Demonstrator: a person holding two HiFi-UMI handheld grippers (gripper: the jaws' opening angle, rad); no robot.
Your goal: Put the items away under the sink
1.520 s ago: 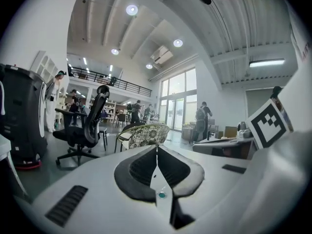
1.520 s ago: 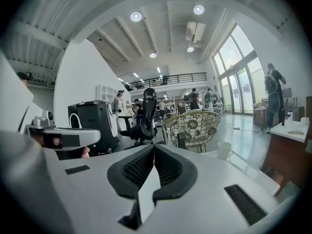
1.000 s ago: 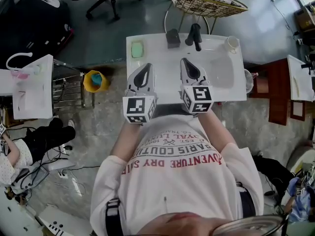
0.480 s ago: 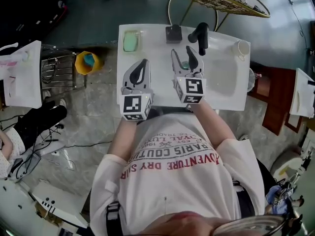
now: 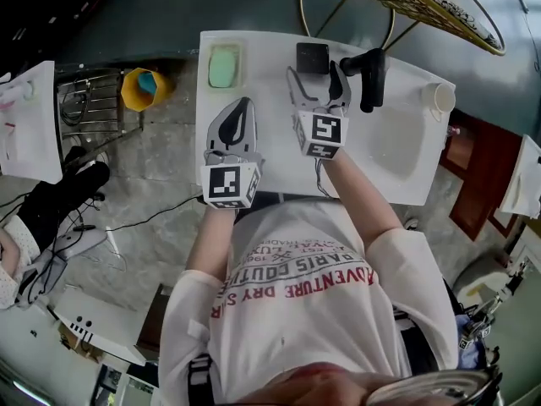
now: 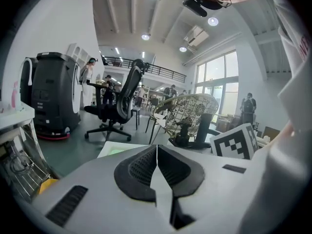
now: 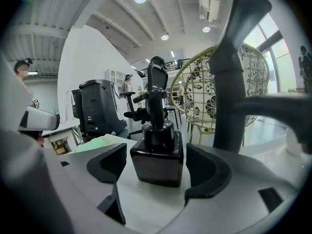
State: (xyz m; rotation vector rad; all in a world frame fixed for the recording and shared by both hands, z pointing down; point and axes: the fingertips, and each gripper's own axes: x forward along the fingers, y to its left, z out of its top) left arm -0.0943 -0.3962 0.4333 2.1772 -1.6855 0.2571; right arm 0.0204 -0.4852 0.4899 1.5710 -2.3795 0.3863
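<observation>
A black square soap dispenser (image 5: 312,57) stands at the back of the white sink counter (image 5: 270,134), beside the black faucet (image 5: 368,76). My right gripper (image 5: 314,79) has just been opening and is now open. In the right gripper view the dispenser (image 7: 157,157) stands between the jaws, and the pads are clear of its sides. To the left, my left gripper (image 5: 243,106) hovers over the counter, shut and holding nothing; its pads (image 6: 157,150) meet. A green soap bar (image 5: 224,66) lies at the counter's back left corner. A white cup (image 5: 439,97) stands at the far right.
The basin (image 5: 397,142) lies right of my right gripper. On the floor to the left are a yellow bin (image 5: 142,89) and a wire rack (image 5: 84,108). A wicker chair (image 5: 439,7) stands behind the counter. The faucet (image 7: 234,82) rises close on the right.
Both grippers moved forward over the counter toward its back edge. The right gripper's jaws went from shut to wide open and now flank the dispenser. The left stayed shut.
</observation>
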